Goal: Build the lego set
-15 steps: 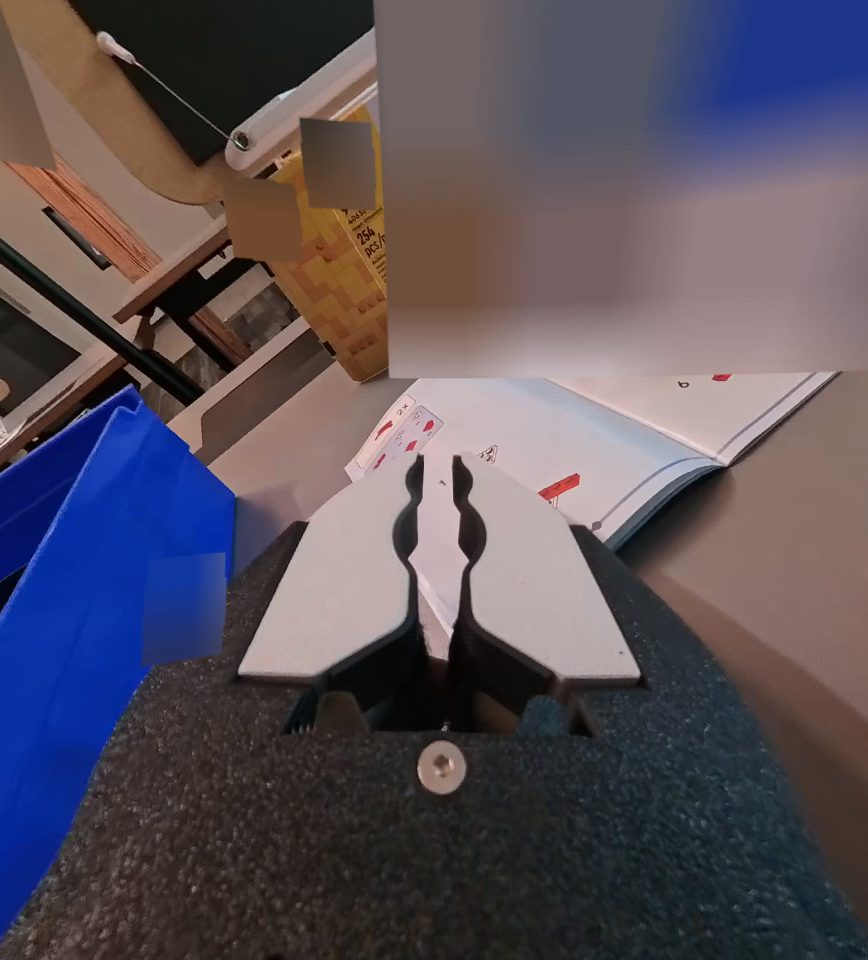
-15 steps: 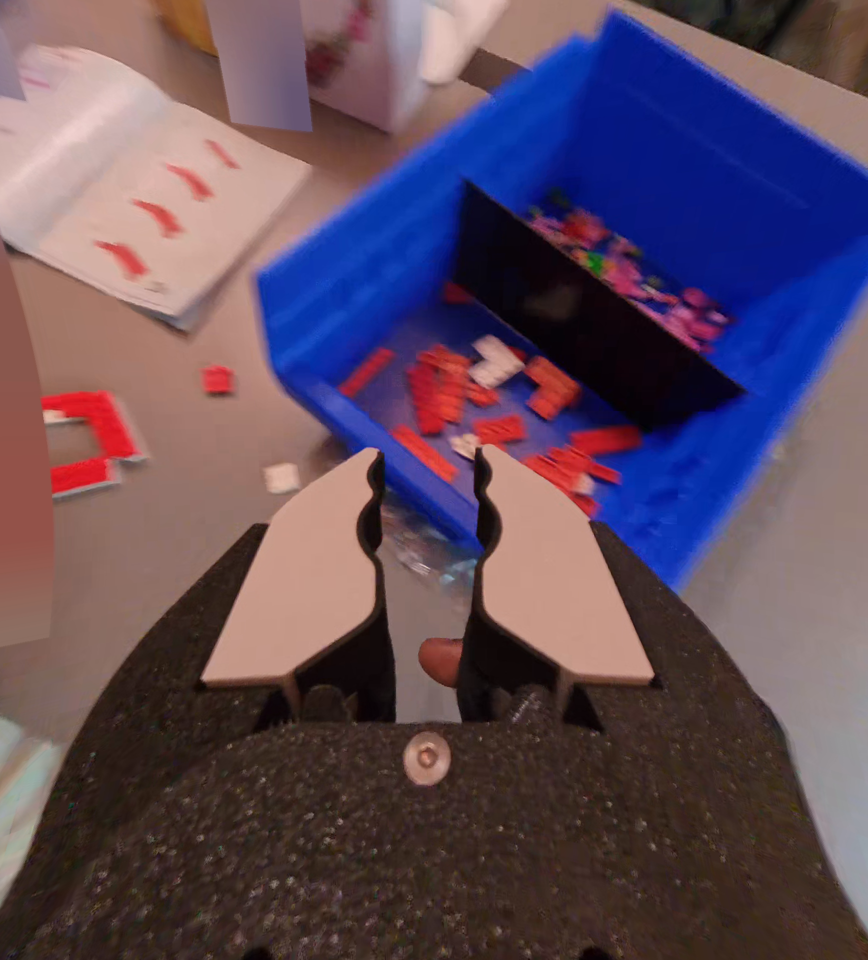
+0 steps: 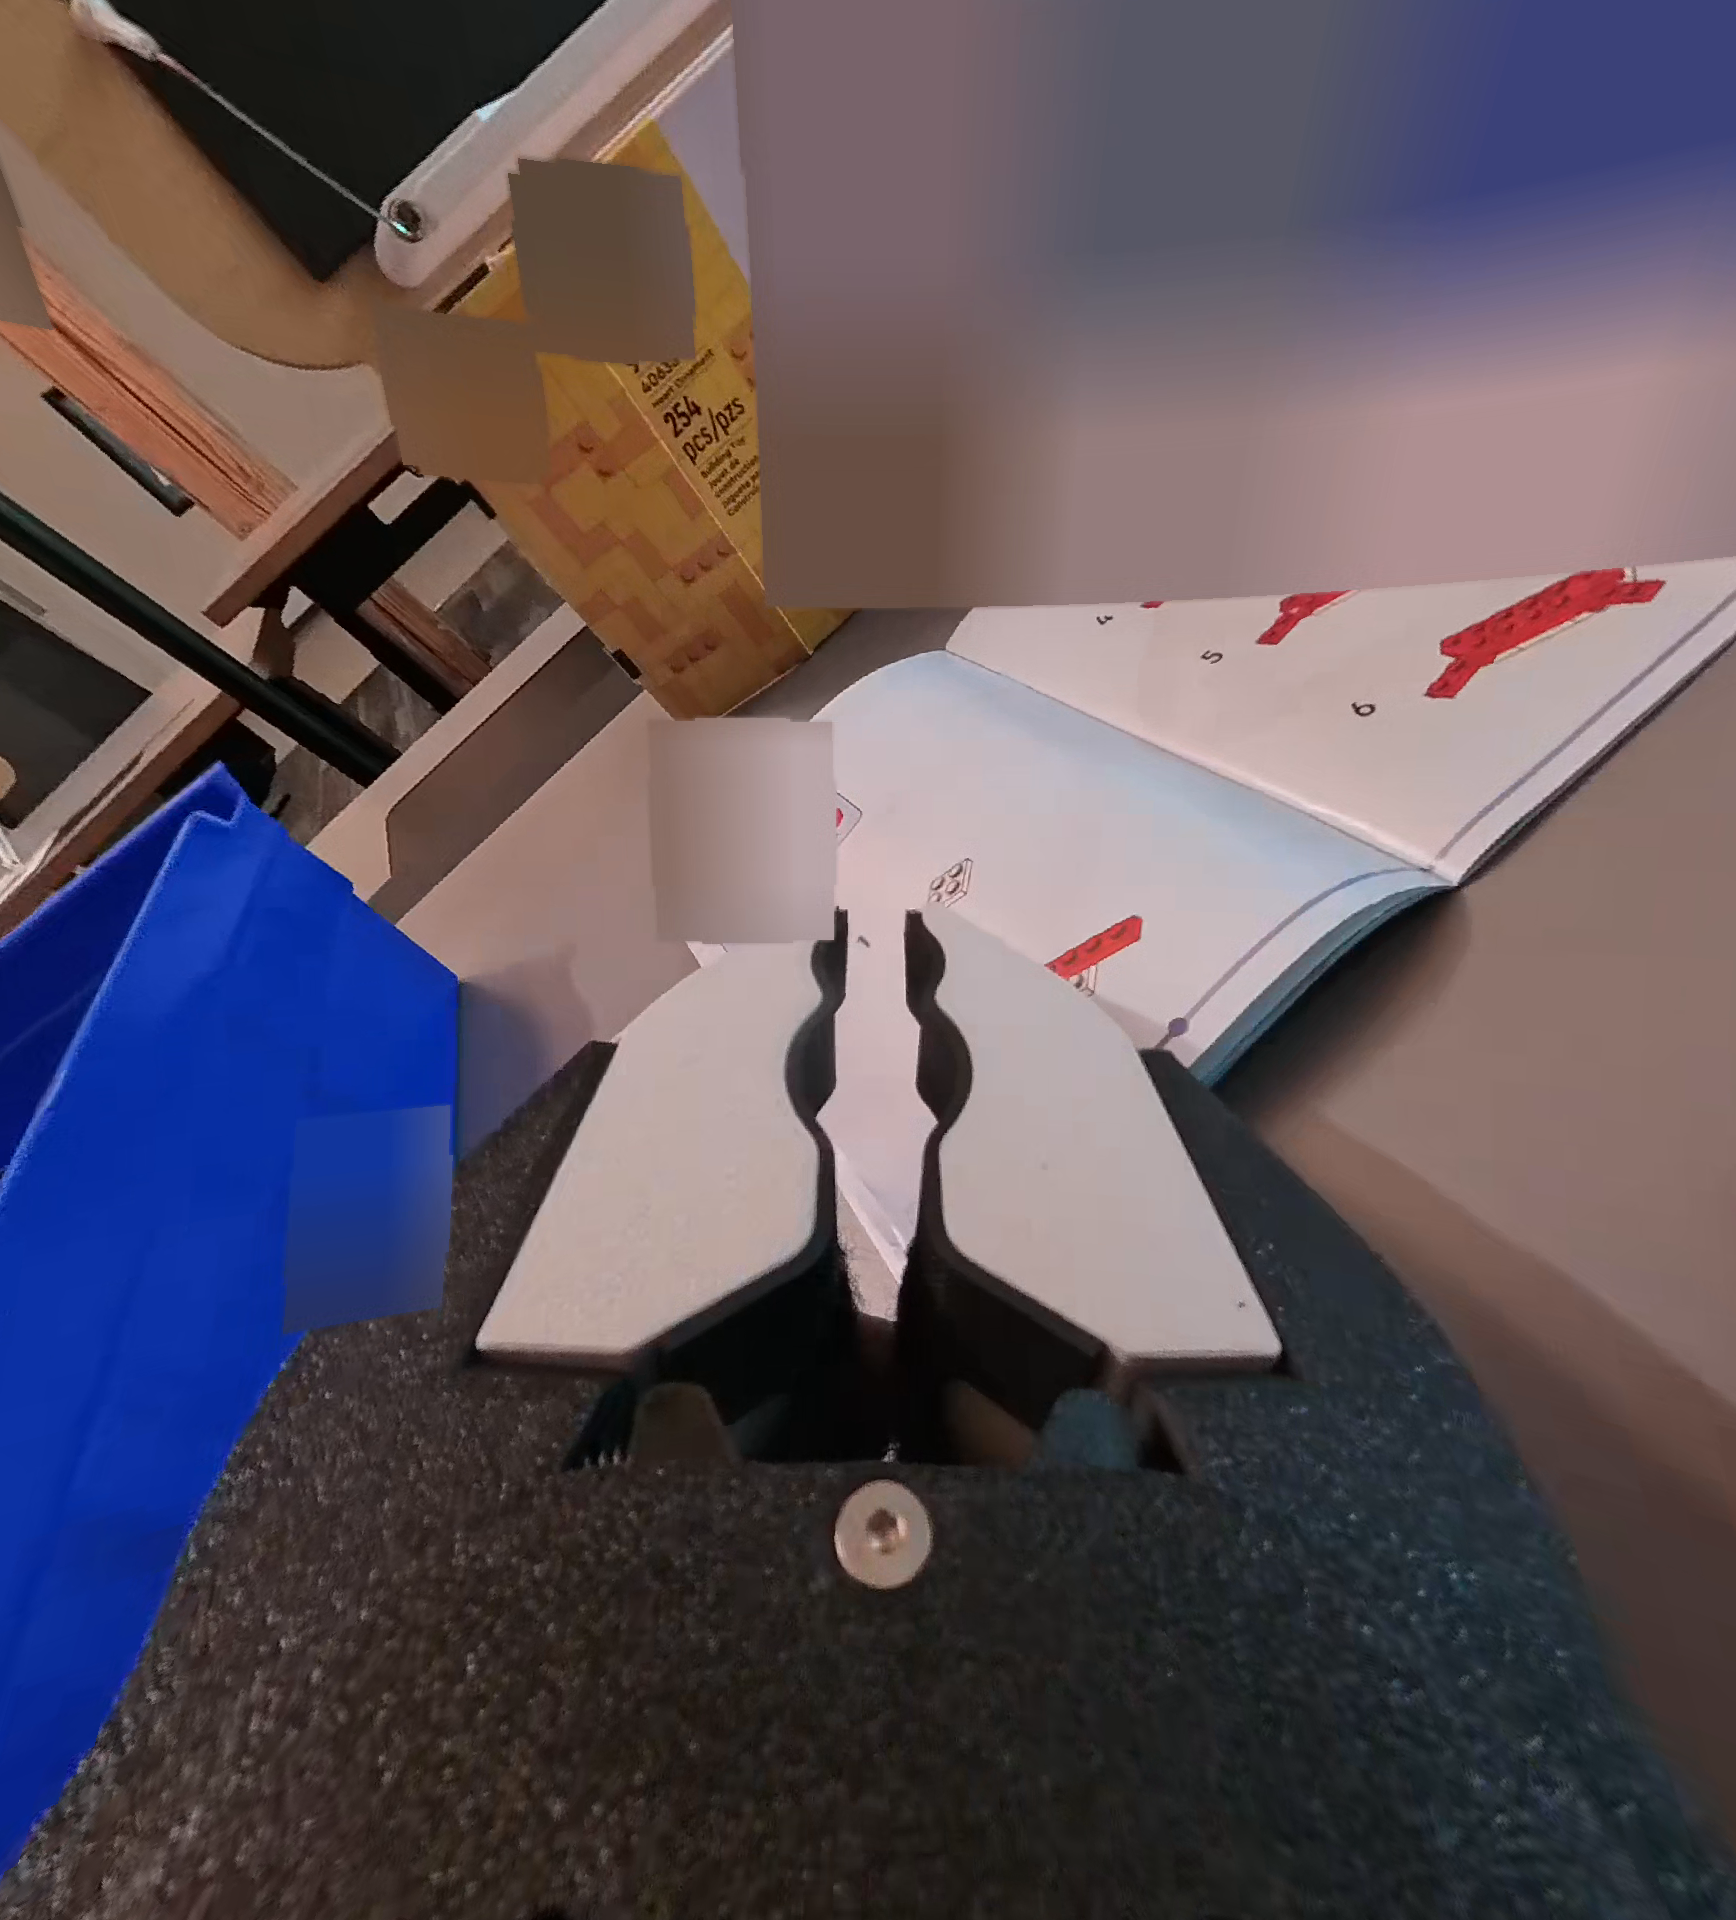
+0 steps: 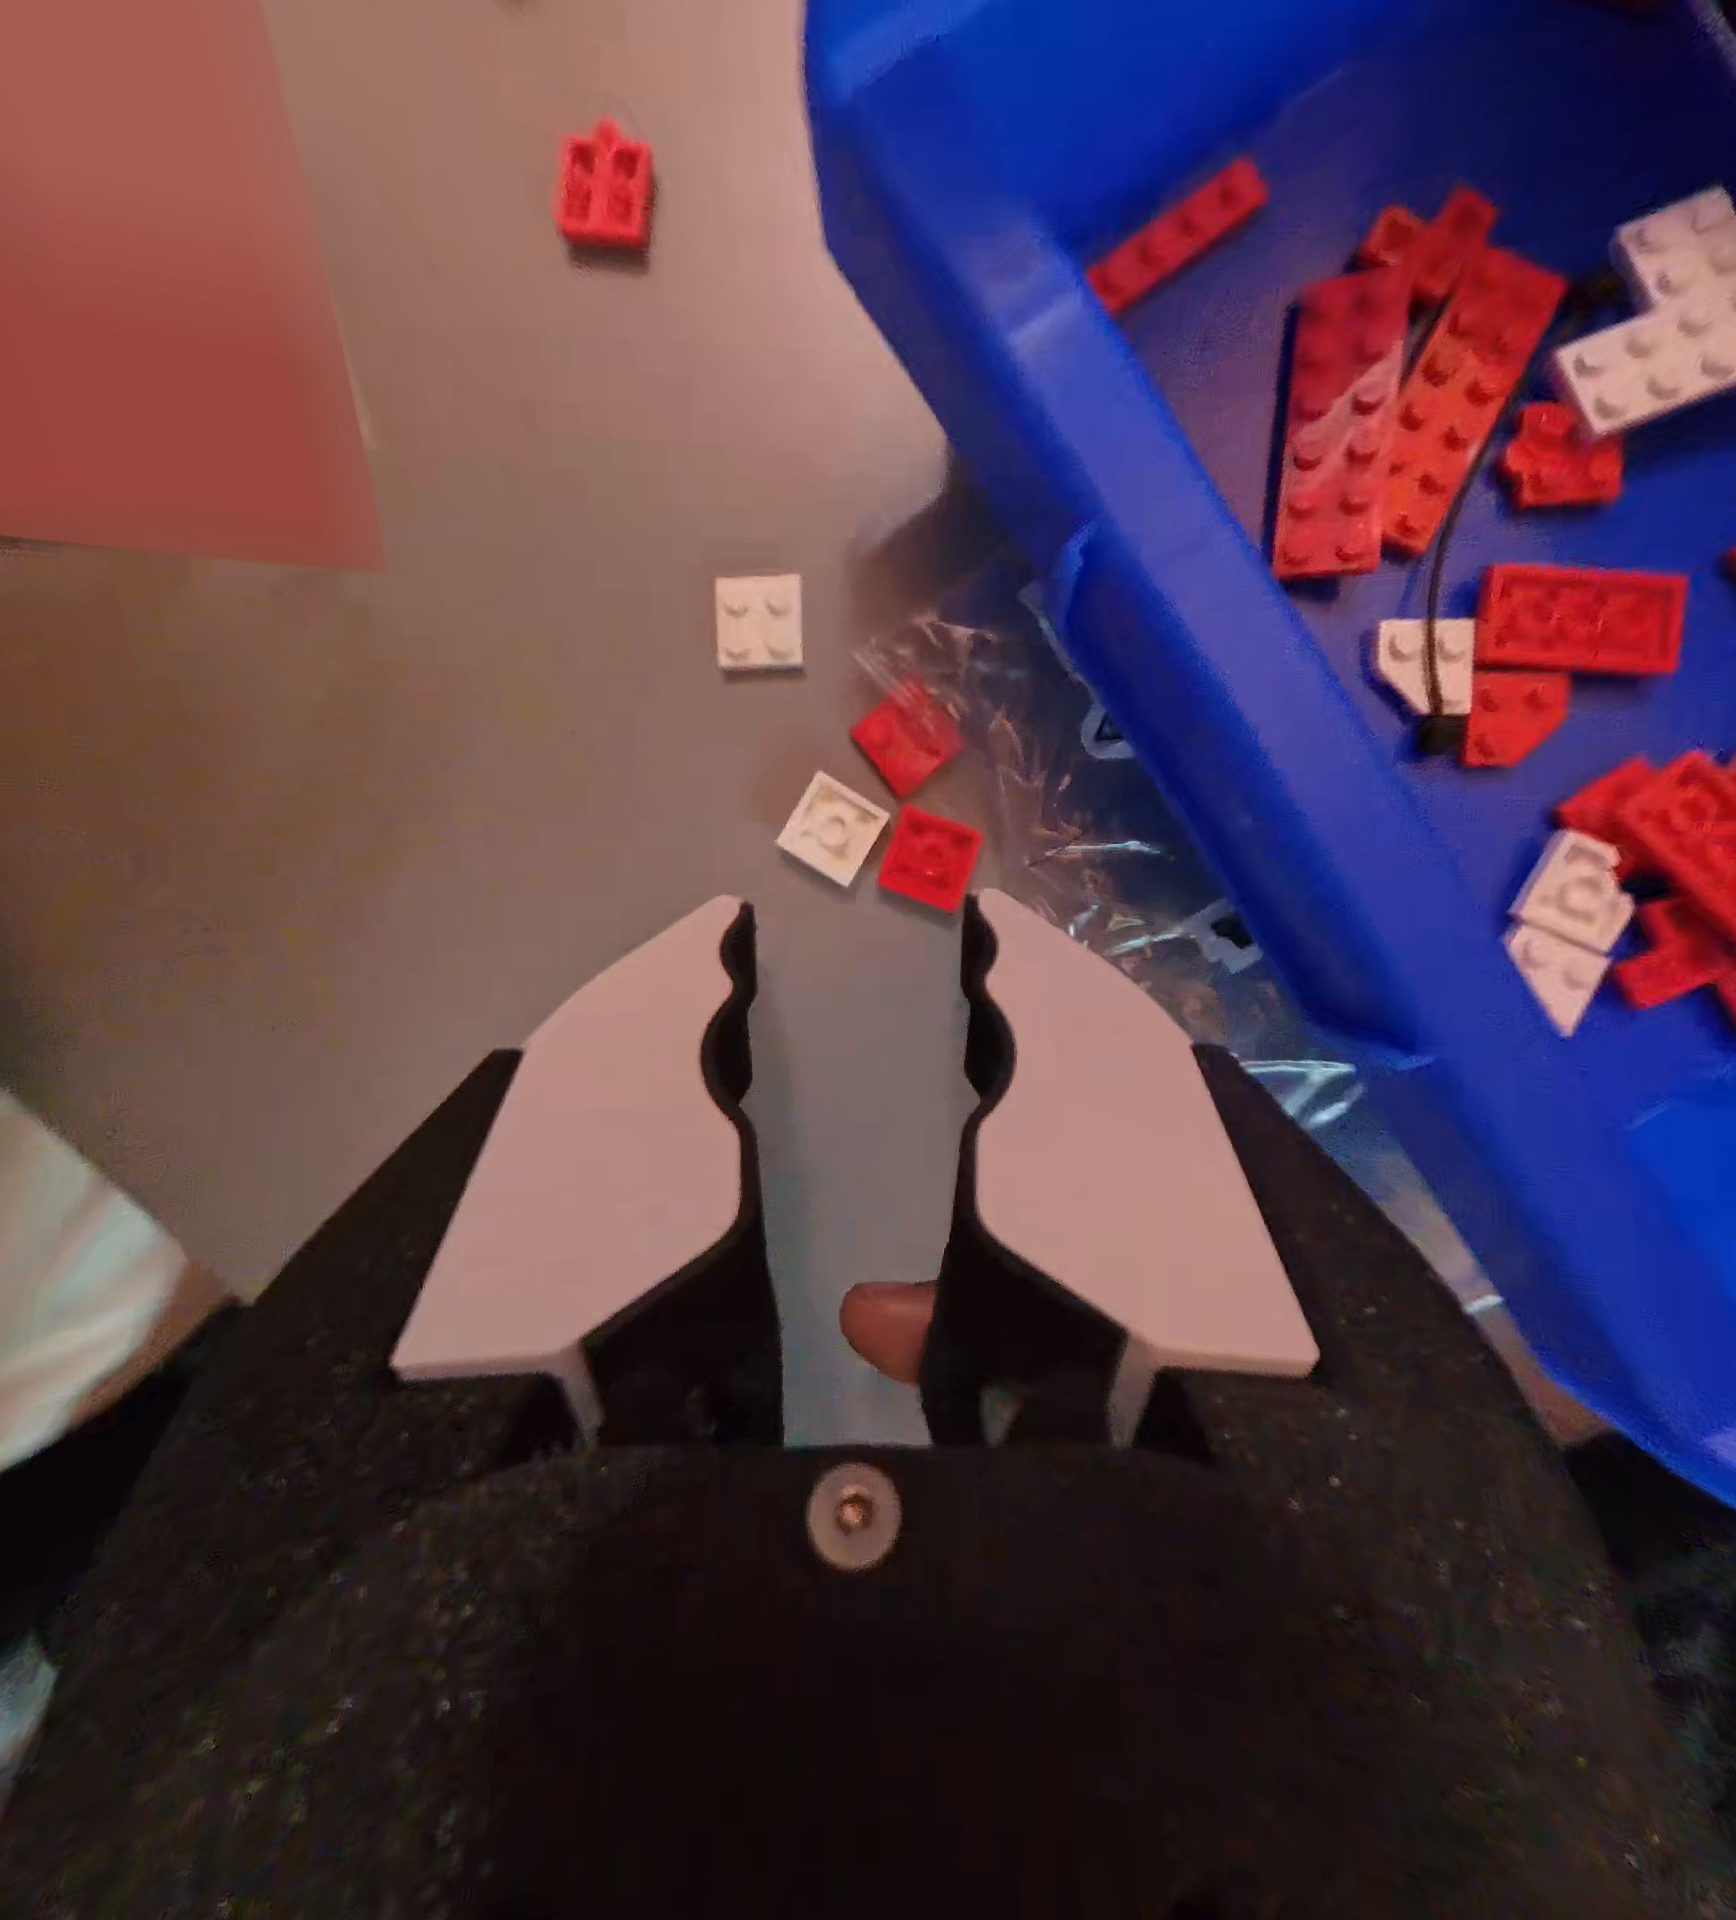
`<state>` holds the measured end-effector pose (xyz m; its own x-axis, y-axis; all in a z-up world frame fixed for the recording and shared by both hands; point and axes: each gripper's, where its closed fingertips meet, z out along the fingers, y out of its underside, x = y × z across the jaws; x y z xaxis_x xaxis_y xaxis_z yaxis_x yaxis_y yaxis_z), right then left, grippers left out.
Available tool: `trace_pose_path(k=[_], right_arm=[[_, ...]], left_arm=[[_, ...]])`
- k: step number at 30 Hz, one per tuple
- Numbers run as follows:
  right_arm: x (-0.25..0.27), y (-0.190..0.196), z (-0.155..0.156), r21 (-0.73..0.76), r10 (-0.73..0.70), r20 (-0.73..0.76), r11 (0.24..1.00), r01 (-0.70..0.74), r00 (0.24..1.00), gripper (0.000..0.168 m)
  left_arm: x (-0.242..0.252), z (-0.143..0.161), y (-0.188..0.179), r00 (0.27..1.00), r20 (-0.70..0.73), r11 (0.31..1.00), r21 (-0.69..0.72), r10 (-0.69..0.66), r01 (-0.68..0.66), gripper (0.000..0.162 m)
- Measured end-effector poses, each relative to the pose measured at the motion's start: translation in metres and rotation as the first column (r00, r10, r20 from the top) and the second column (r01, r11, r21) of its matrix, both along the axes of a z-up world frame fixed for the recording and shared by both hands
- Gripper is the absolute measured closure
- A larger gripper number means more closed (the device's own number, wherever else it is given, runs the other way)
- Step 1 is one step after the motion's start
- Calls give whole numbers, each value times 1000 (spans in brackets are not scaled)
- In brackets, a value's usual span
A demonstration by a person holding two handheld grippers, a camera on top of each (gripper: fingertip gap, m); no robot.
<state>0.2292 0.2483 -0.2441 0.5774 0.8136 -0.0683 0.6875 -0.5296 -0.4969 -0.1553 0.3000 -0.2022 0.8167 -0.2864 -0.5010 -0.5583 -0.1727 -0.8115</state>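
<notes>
My right gripper [image 4: 856,920] is open and empty, low over the grey table. Just ahead of its tips lie small loose plates: a red one [image 4: 929,858], a white one turned studs-down [image 4: 833,828], another red one [image 4: 905,743] and a white one [image 4: 758,621]. A red plate [image 4: 605,192] lies farther off. The blue bin [image 4: 1051,416] on the right holds several red and white plates [image 4: 1383,416]. My left gripper [image 3: 874,925] is empty, its jaws a narrow gap apart, over the open instruction booklet [image 3: 1103,831].
A crumpled clear plastic bag [image 4: 1103,831] lies between the loose plates and the bin wall. The blue bin [image 3: 116,1143] stands left of my left gripper. A yellow set box [image 3: 656,520] stands behind the booklet. A fingertip [image 4: 885,1340] shows under my right gripper. About 40 centimetres separates my left fingertips from my right.
My right gripper has dropped down and come close to the loose plates beside the bin. The left gripper has shifted slightly, so more of the booklet shows.
</notes>
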Motion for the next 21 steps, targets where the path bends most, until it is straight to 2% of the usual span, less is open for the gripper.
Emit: trace_pose_path(k=[3,5,7,21], right_arm=[[-10,5,-3,11,-112,-106,993,114,988,122],[-11,7,-7,36,-144,-89,988,147,986,125],[-8,10,-10,78,-170,-49,982,173,984,136],[-10,10,-10,79,-155,-47,984,158,987,136]], left_arm=[[0,0,0,1000,15,1000,-10,-5,5,152],[0,0,0,1000,13,1000,-4,-9,9,152],[0,1,-1,1000,6,1000,4,-8,8,152],[-2,2,-2,1000,-3,1000,17,6,-6,151]])
